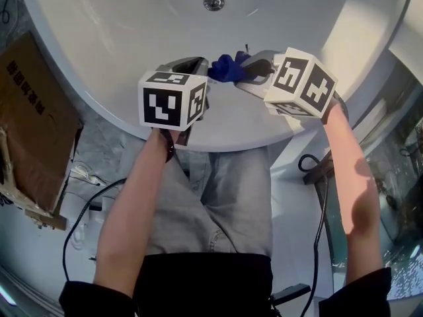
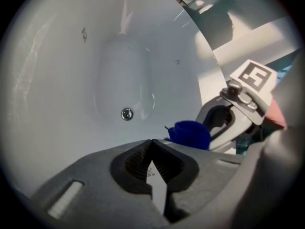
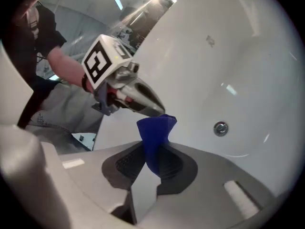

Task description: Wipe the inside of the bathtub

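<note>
The white bathtub (image 1: 132, 38) fills the top of the head view, with its round metal drain (image 1: 213, 2) on the floor of the tub. A blue cloth (image 1: 227, 68) hangs over the near rim, pinched in my right gripper (image 1: 254, 68), which is shut on it. In the right gripper view the cloth (image 3: 155, 132) stands up out of the closed jaws. My left gripper (image 1: 198, 63) is just left of the cloth, shut and holding nothing. In the left gripper view its tips (image 2: 151, 144) meet, and the cloth (image 2: 190, 133) lies to their right.
A brown cardboard box (image 1: 33, 124) leans beside the tub at the left. Cables (image 1: 86, 203) trail on the floor by my legs, and a black cable (image 1: 320, 203) runs down the right. A glass panel (image 1: 396, 177) is at the far right.
</note>
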Demonstrator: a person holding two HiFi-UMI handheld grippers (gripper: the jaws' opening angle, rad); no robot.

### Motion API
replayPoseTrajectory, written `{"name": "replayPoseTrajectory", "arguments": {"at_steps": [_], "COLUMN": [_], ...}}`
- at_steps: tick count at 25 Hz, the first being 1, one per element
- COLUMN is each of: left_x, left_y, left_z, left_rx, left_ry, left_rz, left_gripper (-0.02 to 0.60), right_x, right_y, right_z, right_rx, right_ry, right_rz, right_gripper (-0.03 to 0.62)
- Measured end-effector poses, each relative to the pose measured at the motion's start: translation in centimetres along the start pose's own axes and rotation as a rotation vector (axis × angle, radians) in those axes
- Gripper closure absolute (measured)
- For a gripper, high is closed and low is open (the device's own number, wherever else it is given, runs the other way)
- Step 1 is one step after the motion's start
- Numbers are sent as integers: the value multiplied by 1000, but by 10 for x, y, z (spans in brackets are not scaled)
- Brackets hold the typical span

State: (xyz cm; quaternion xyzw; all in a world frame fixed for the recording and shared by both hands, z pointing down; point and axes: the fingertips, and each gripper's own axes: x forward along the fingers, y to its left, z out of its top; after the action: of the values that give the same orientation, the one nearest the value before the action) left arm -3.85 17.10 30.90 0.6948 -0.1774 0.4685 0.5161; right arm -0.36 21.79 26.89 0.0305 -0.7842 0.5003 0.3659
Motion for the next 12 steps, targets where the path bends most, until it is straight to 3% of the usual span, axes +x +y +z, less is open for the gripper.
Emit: {"name": "replayPoseTrajectory", "arguments": {"at_steps": [5,12], "left_x": [10,37], "left_y": [7,25], "left_z": [12,25], "left_rx": [-18,-115], "left_ry": [-15,-75], "left_rz": [-24,-39], "left_gripper": [580,580], "right_x": [-6,47], "right_y": [-90,-183], "right_z": [1,-13], "right_rx": [-54,-90], "right_ry": [85,226], "right_rz": [-146,-156], "right_gripper": [530,530]}}
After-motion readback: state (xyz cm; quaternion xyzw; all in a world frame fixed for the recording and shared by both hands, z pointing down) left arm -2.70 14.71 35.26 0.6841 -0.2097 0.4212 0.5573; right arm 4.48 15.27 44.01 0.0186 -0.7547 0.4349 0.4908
